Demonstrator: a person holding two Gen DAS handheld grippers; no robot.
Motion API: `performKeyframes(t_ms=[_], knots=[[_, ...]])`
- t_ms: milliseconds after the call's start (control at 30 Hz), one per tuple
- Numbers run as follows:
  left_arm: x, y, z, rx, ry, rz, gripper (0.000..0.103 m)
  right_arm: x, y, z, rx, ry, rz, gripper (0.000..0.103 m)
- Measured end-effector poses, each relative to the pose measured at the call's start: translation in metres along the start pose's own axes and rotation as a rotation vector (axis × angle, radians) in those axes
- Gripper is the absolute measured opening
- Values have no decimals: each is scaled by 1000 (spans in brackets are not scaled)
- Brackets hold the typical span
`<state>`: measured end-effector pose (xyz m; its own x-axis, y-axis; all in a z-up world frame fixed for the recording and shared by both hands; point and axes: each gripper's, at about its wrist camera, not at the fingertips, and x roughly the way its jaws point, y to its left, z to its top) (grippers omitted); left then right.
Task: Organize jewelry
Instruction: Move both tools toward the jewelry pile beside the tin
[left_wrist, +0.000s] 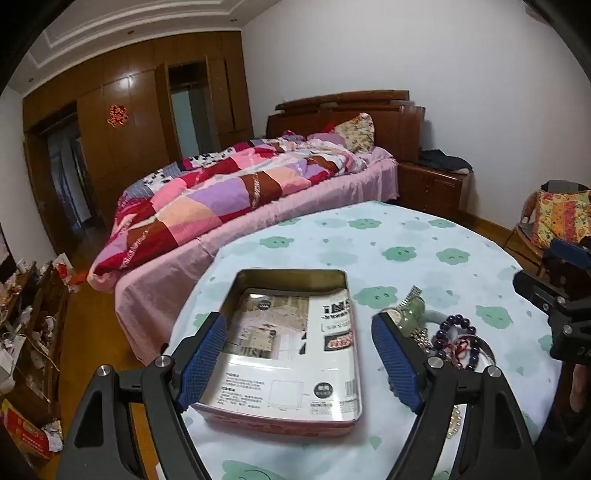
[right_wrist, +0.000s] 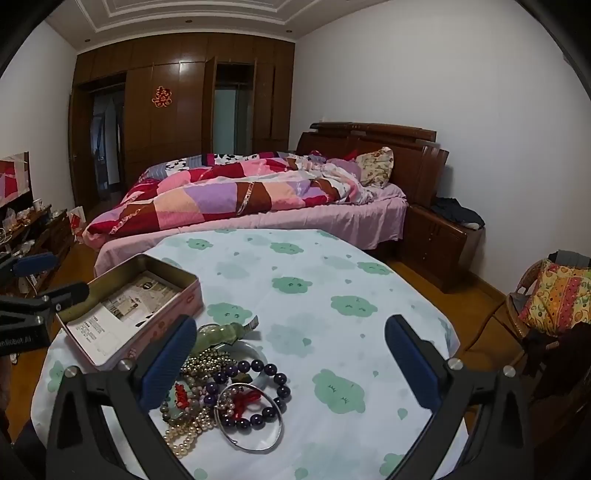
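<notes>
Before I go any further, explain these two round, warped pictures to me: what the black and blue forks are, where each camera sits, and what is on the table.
The forks are two hand-held grippers, one in each of a person's hands; there is no robot arm. Each carries a wide-angle camera looking along its blue-padded fingers, hence the bent edges. One picture comes from the left gripper, the other from the right gripper. Both are open and hold nothing. On the round table under a pale cloth with green clouds lies an open rectangular pink metal tin with printed paper inside. Beside it is a tangled pile of jewelry: a dark purple bead bracelet, a thin silver bangle, pearl strands and a green stone piece. A bed stands behind.
</notes>
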<state>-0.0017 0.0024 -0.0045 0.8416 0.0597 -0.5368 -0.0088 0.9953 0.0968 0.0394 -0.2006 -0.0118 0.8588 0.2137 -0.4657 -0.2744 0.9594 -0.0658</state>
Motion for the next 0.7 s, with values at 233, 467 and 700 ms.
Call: performKeyframes(t_ms=[233,467,700], knots=[[14,-3,-5,0,20,24,81,22,-13,-15,49,48,8,102],[28,-19,1,37,46,10,81,25,-32,-20,62,64,17,98],[49,-42,-1,80,99,-77,81,36,-40,-29,87,128,61,80]])
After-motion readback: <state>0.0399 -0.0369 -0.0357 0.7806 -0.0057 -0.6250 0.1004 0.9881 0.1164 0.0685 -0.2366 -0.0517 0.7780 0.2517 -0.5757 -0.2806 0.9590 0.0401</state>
